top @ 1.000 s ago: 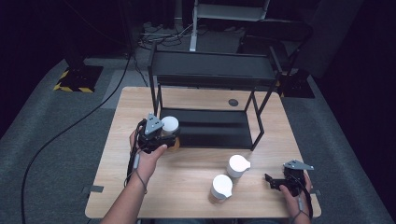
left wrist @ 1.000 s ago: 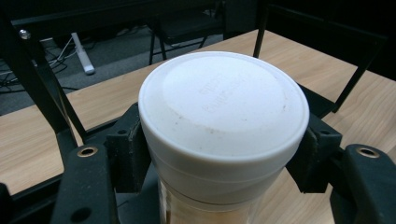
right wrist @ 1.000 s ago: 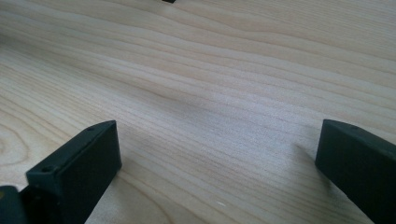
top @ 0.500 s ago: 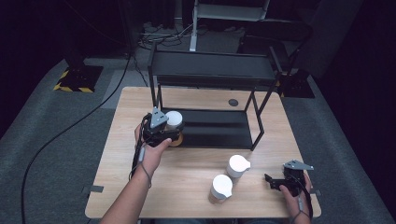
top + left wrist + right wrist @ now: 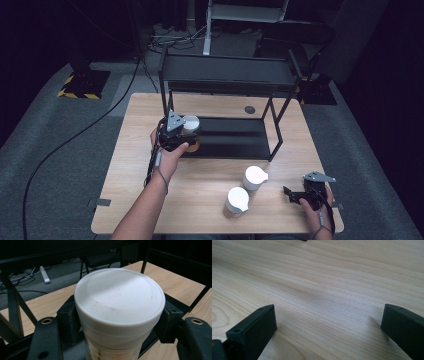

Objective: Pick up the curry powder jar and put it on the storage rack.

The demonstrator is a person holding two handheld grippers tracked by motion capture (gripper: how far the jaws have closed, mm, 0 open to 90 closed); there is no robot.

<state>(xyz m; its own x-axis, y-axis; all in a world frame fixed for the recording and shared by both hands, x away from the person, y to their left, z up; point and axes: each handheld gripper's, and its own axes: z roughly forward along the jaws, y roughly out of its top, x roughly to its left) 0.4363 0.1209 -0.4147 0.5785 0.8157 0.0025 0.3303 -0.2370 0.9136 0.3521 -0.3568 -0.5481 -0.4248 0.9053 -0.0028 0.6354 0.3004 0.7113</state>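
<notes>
My left gripper (image 5: 181, 131) pinches the jar (image 5: 119, 312) at the rack (image 5: 227, 75); right gripper (image 5: 300, 195) rests with jaws spread on the table (image 5: 332, 280).

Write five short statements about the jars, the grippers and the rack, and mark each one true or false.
1. The left gripper has its fingers closed on a white-lidded jar. True.
2. The right gripper holds a jar. False: its fingers stand apart over bare table.
3. Two more white-lidded jars stand on the table in front of the black rack. True.
4. A jar already sits on the rack's top shelf. False: that shelf is bare.
5. The held jar is at the rack's left front corner. True.
</notes>
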